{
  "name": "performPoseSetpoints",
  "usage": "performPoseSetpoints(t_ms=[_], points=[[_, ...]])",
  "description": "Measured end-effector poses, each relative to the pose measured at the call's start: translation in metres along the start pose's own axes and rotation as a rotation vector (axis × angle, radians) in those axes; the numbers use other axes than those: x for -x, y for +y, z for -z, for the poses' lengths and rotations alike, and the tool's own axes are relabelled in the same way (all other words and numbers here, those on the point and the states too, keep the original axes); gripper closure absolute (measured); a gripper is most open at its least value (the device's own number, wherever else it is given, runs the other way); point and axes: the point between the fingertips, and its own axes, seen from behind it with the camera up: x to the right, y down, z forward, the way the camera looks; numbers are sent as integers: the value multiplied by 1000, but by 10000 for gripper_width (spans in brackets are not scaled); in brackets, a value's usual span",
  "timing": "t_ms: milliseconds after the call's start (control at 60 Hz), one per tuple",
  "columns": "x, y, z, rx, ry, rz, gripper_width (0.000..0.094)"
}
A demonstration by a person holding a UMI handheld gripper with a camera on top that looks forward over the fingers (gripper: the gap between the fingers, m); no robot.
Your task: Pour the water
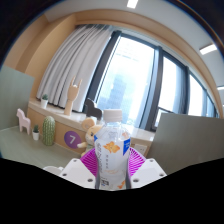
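One clear plastic water bottle with a white and orange label [112, 152] is sitting upright between the two fingers of the hand-held gripper [112, 168], whose magenta pads [91, 160] are pressing against its lower body on both sides, so the fingers are closed to the bottle's width and are holding it. The bottle is being carried tilted little if at all, lifted in front of the camera with the room's tall windows [135, 80] and pale curtains [80, 60] behind it. Thin clear plastic of this kind is likely yielding under pressure and fairly smooth, so a hold on the labelled middle, where the wall is stiffer and less slippery, is looking safest; too hard a squeeze could be pushing water out once it is tipped. How much water it is holding is hard to tell, and whether it is capped cannot be made out. Beyond the fingers, small ornaments, among them a pale animal figure [24, 122] and a purple round object [72, 137], are standing on a desk [30, 150]; no receiving cup is showing.
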Motion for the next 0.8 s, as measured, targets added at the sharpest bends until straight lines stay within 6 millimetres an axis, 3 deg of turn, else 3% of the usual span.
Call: performPoseSetpoints(t_ms=[33, 133, 183, 483, 683, 800], points=[[6, 6, 3, 14, -8, -77, 591], [-6, 39, -6, 38, -19, -227, 592], [-1, 54, -6, 56, -24, -272, 592], [13, 130, -21, 159, -54, -296, 588], [11, 128, -17, 129, -47, -285, 574], [8, 128, -16, 119, -42, -321, 443]])
